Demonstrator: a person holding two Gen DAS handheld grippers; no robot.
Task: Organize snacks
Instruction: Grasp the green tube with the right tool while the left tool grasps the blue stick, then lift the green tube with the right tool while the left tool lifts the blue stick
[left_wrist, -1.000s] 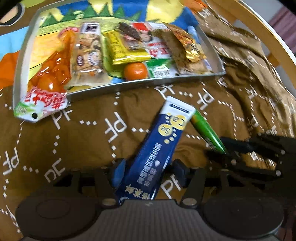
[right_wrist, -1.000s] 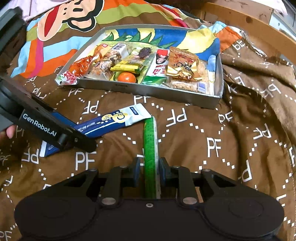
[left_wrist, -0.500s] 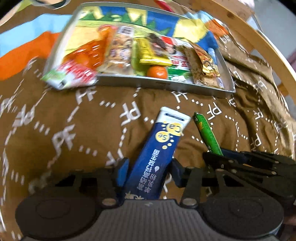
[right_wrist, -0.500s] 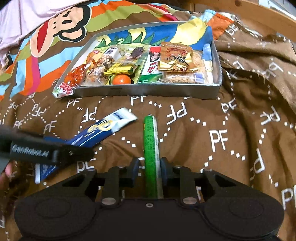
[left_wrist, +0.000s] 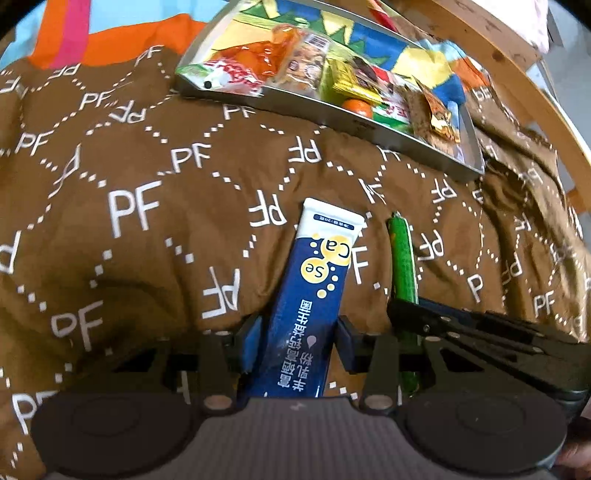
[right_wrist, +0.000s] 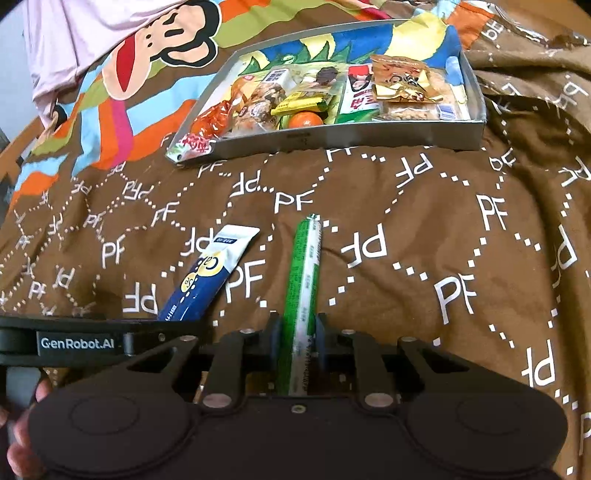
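A brown blanket (left_wrist: 140, 221) printed with white "PF" letters fills the left wrist view, a curved wooden rail (left_wrist: 517, 74) behind it; the left gripper (left_wrist: 299, 332), whose fingers have just been closing, pinches the blue sachet (left_wrist: 314, 295) lying on the blanket, short of the metal tray (left_wrist: 332, 118) of snacks. In the right wrist view the same blanket meets a cartoon monkey print (right_wrist: 155, 48), and the right gripper (right_wrist: 297, 332) pinches the green stick (right_wrist: 304, 280), just beside the sachet and well short of the tray.
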